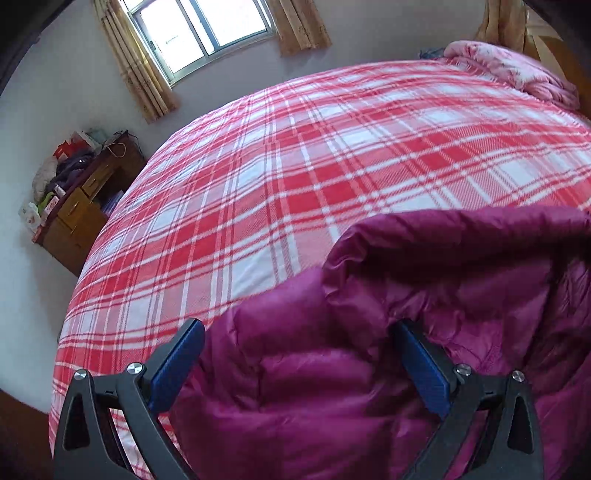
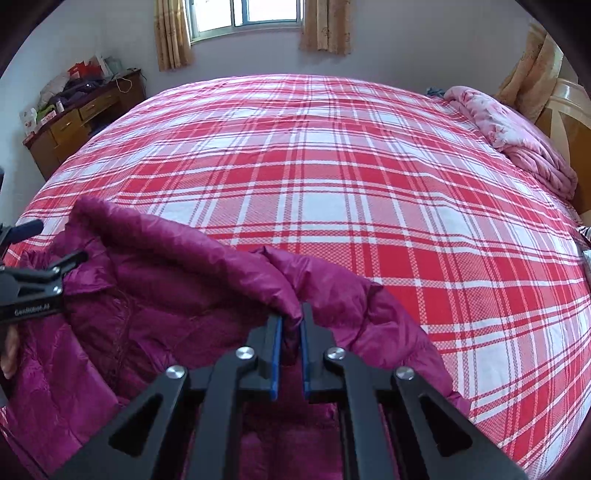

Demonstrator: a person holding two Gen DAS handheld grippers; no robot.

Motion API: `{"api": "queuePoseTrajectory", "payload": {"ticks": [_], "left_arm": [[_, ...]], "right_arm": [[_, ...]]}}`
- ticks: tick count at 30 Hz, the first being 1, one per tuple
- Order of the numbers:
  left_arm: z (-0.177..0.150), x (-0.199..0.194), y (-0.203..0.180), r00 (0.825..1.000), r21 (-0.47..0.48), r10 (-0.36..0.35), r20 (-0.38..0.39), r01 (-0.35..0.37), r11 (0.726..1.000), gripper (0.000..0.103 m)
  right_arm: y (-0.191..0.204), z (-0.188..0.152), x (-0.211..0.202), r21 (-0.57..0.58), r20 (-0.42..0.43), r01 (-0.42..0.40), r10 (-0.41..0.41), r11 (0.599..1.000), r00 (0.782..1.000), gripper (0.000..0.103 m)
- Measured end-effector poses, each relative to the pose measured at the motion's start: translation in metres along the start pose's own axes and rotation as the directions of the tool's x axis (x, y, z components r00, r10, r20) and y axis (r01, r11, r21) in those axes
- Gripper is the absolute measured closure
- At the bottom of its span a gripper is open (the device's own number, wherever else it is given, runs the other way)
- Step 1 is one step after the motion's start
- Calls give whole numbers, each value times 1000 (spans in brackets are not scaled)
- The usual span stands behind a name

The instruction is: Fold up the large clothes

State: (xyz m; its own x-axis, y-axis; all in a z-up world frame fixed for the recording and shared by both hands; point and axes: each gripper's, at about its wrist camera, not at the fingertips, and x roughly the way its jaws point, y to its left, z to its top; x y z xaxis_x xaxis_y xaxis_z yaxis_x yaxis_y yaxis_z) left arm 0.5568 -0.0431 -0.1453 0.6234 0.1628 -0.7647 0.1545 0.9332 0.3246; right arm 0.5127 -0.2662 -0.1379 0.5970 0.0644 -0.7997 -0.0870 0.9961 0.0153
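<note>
A magenta puffer jacket lies bunched on the near part of a bed with a red and white plaid cover. My left gripper is open, its blue pads wide apart over the jacket's left side. It also shows at the left edge of the right wrist view, open. In the right wrist view the jacket fills the lower left. My right gripper is shut on a fold of the jacket's upper edge and holds it raised.
A folded pink quilt lies at the bed's far right by the wooden headboard. A cluttered wooden desk stands left of the bed. A curtained window is on the far wall.
</note>
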Motion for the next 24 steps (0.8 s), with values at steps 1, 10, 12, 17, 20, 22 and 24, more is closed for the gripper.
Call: {"api": "queuePoseTrajectory", "payload": {"ticks": [1, 10, 12, 17, 20, 22, 24], "left_arm": [[-7, 5, 5, 1000, -8, 5, -26, -6, 1000, 1], [-4, -29, 29, 995, -127, -85, 44, 90, 988, 1], [9, -51, 31, 984, -157, -123, 128, 143, 977, 1], [47, -65, 25, 929, -180, -264, 257, 315, 932, 1], [58, -34, 16, 918, -218, -343, 200, 383, 898, 1], [55, -12, 9, 918, -244, -372, 136, 396, 885, 1], [43, 5, 5, 920, -256, -382, 87, 391, 884, 1]], "right_arm": [[-2, -3, 2, 5, -2, -1, 1, 1000, 1000, 94], [-9, -20, 14, 46, 32, -24, 23, 999, 999, 94], [-11, -22, 15, 54, 44, -33, 31, 998, 999, 94], [-15, -25, 15, 75, 70, -68, 63, 995, 996, 93], [-16, -25, 15, 82, 79, -77, 71, 994, 994, 93], [-15, -25, 15, 81, 80, -78, 72, 994, 994, 94], [-18, -26, 15, 86, 82, -88, 81, 992, 993, 93]]}}
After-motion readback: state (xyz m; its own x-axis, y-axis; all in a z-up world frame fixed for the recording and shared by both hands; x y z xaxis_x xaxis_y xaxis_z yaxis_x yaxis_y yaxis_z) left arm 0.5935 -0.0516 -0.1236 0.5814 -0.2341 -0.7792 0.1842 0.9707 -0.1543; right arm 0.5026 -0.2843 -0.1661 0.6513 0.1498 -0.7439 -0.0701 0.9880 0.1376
